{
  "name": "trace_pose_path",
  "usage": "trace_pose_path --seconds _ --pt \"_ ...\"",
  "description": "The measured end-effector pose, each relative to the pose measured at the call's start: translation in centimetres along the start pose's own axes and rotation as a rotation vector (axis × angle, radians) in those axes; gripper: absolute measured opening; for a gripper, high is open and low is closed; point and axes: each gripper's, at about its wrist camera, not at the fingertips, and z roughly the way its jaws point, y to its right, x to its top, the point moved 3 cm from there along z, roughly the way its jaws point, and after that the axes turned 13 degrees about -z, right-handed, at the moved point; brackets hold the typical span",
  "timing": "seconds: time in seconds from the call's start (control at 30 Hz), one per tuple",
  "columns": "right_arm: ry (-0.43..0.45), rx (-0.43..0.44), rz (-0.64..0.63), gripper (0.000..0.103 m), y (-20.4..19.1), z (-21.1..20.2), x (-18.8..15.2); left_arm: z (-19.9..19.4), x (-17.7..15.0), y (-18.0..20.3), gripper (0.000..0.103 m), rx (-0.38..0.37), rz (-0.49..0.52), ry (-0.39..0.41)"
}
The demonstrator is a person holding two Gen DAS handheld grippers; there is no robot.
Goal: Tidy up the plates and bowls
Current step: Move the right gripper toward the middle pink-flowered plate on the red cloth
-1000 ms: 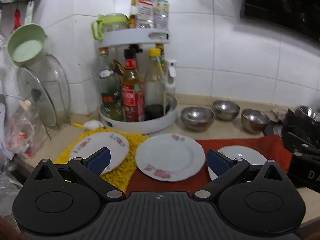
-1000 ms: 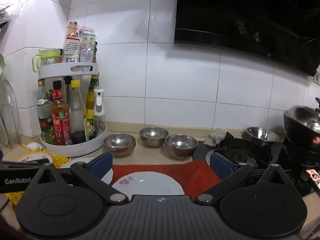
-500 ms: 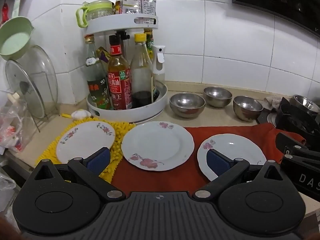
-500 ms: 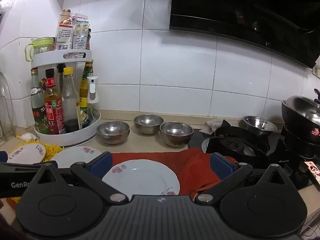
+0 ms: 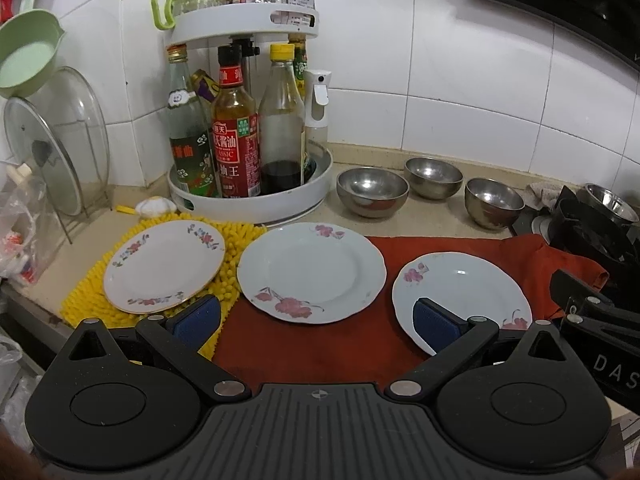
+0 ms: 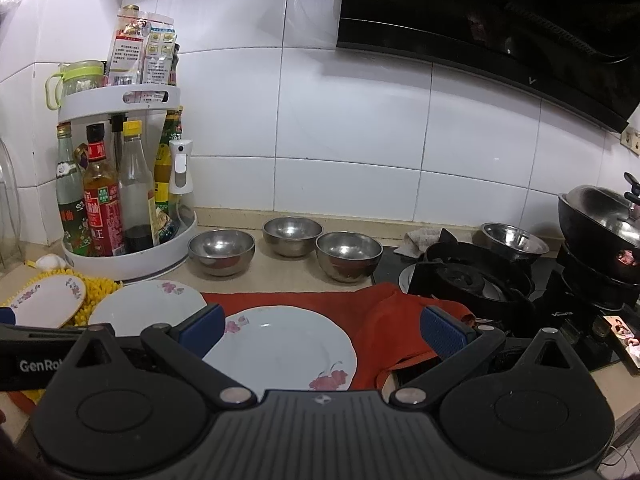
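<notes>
Three flowered white plates lie in a row on the counter: a gold-rimmed plate (image 5: 164, 264) on a yellow mat, a middle plate (image 5: 311, 270) and a right plate (image 5: 460, 292) on a red cloth (image 5: 304, 340). Behind them stand three steel bowls (image 5: 372, 196), (image 5: 433, 177), (image 5: 494, 201); a fourth bowl (image 6: 514, 240) sits on the stove. My left gripper (image 5: 316, 322) is open above the front of the middle plate. My right gripper (image 6: 322, 330) is open over the right plate (image 6: 280, 348). Neither holds anything.
A white two-tier rack of sauce bottles (image 5: 248, 184) stands at the back left, with a glass lid on a wire stand (image 5: 56, 152) beside it. A black gas stove (image 6: 480, 280) and a wok (image 6: 600, 220) fill the right side. The tiled wall is close behind.
Both grippers have pulled back and tilted down, so more of the plates and red cloth shows. Both have stayed open. Nothing on the counter has moved.
</notes>
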Motion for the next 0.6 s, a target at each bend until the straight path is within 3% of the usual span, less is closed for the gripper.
trace_pose_path --seconds 0.6 --pt "-0.021 0.021 0.006 0.100 -0.9 0.1 0.0 0.1 0.1 -1.4 0.102 0.008 -0.010 -0.020"
